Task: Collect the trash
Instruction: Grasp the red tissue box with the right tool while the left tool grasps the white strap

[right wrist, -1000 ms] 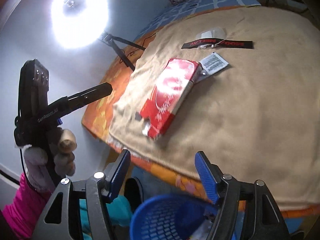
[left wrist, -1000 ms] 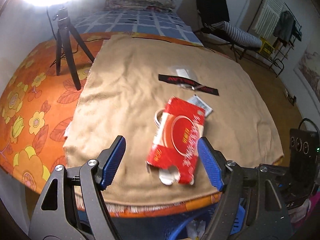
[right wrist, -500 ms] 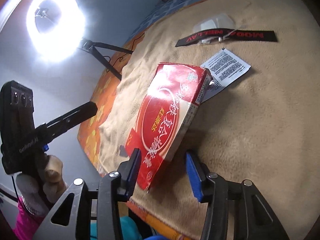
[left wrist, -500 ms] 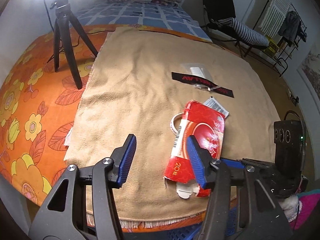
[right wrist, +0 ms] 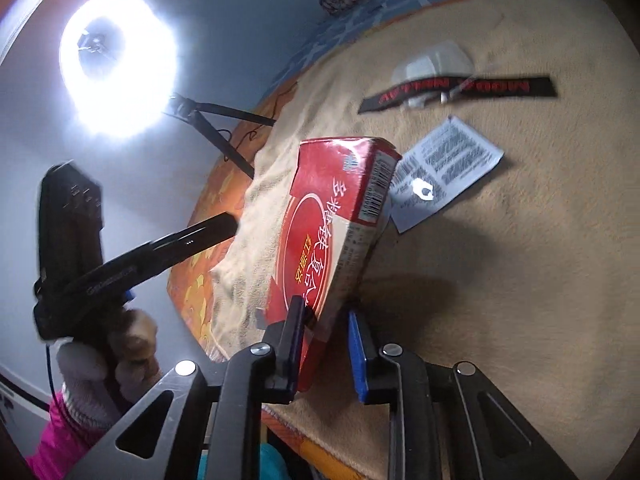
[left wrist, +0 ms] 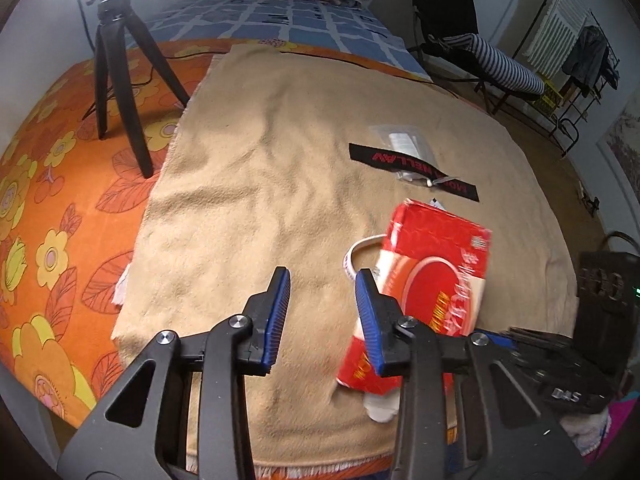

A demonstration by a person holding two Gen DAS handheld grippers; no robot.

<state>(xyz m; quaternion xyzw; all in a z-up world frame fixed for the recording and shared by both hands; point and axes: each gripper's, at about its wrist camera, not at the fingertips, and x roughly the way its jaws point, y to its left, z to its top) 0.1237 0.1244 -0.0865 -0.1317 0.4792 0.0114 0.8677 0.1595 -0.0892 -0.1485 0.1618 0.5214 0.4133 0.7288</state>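
Observation:
A red and cream cardboard box (right wrist: 334, 224) with Chinese print is tilted up off the tan blanket (right wrist: 520, 280). My right gripper (right wrist: 324, 354) is shut on its near end. The box also shows in the left wrist view (left wrist: 432, 288), lifted at the lower right. My left gripper (left wrist: 322, 316) is open and empty above the blanket, just left of the box. A printed white leaflet (right wrist: 444, 172), a black strip with red letters (right wrist: 456, 94) and a clear plastic wrapper (right wrist: 432, 64) lie beyond the box.
A black tripod (left wrist: 120, 76) stands on the orange flowered sheet (left wrist: 52, 184) at the left. A ring light (right wrist: 116, 64) glares in the right wrist view. A folding chair (left wrist: 476, 40) and drying rack (left wrist: 568, 40) stand beyond the bed.
My right gripper has moved in and shut on the box's near end, and the box has tipped up. My left gripper has narrowed and shifted left of the box.

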